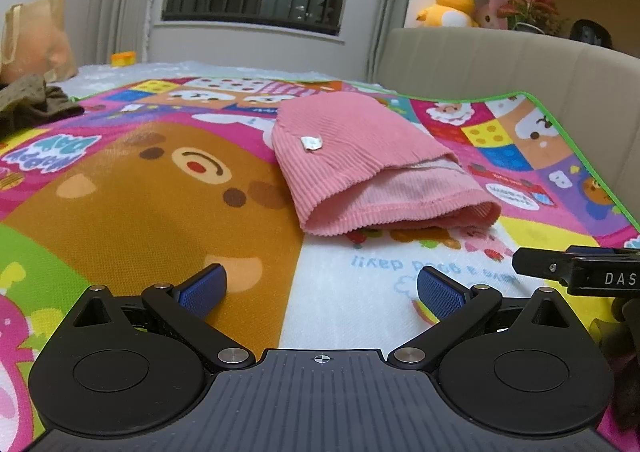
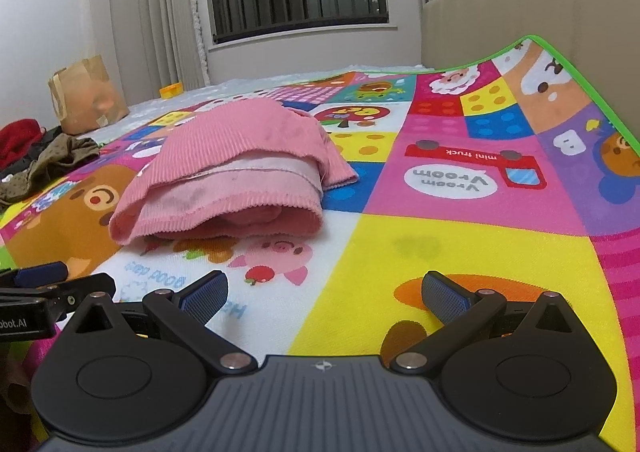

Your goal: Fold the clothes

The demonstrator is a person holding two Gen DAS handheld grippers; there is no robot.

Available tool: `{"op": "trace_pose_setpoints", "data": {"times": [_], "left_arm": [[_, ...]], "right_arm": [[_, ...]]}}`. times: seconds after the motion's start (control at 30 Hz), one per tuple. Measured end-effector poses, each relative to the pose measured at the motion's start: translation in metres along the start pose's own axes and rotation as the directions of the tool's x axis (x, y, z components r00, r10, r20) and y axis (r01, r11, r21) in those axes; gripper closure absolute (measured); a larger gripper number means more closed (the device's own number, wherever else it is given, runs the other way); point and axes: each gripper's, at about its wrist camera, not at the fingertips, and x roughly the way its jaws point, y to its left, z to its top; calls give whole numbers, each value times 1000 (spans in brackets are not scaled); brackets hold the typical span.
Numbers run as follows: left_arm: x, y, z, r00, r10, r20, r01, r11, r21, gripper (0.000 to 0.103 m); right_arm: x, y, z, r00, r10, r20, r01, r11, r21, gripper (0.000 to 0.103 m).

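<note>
Pink ribbed garment (image 1: 360, 159) on a multicoloured cartoon-print mat (image 1: 140, 191), green-edged.

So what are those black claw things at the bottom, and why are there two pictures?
Those are two grabbers a person holds, one per hand. Each carries a camera looking out along its fingers, so you get two pictures. The left gripper and the right gripper are both open and hold nothing. In front of them a pink ribbed garment, already folded up, lies on a colourful cartoon play mat. More clothes sit in a heap at the far left, near a brown paper bag.
</note>
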Motion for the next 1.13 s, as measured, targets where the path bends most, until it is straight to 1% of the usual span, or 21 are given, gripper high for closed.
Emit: {"op": "trace_pose_setpoints", "data": {"times": [0.37, 0.57, 0.7, 0.8, 0.9, 0.97, 1.03, 1.07, 1.1, 1.13], "left_arm": [[1, -2, -1, 1000, 11, 3, -11, 1000, 14, 0], [0, 0, 0, 1000, 2, 7, -2, 1000, 2, 0], [0, 0, 0, 1000, -1, 9, 1, 1000, -3, 0], [0, 0, 1, 1000, 1, 5, -1, 1000, 0, 0], [-1, 3, 4, 1000, -10, -2, 10, 1000, -21, 0], [-3, 5, 8, 1000, -9, -3, 9, 999, -39, 0], [-6, 9, 12, 1000, -8, 13, 9, 998, -60, 0], [-8, 11, 14, 1000, -6, 24, 7, 998, -68, 0], [-9, 12, 16, 999, 3, 38, -1, 998, -67, 0], [-10, 13, 19, 999, 13, 53, -9, 998, -66, 0]], "right_arm": [[-1, -3, -1, 1000, 19, 6, -19, 1000, 19, 0], [1, 0, 0, 1000, 16, -7, -16, 1000, 2, 0], [1, -3, 0, 1000, 24, -10, -24, 1000, 10, 0], [2, -3, 1, 999, 31, -22, -31, 999, 10, 0], [4, -3, 7, 998, 38, -48, -38, 999, -4, 0], [0, -11, 22, 1000, 13, -20, -14, 999, -38, 0], [-3, -19, 38, 1000, -21, 12, 22, 997, -76, 0], [-1, -28, 49, 996, -76, 50, 81, 990, -111, 0], [2, -38, 60, 987, -133, 88, 144, 979, -144, 0], [12, -51, 72, 973, -199, 122, 218, 961, -172, 0]]}}
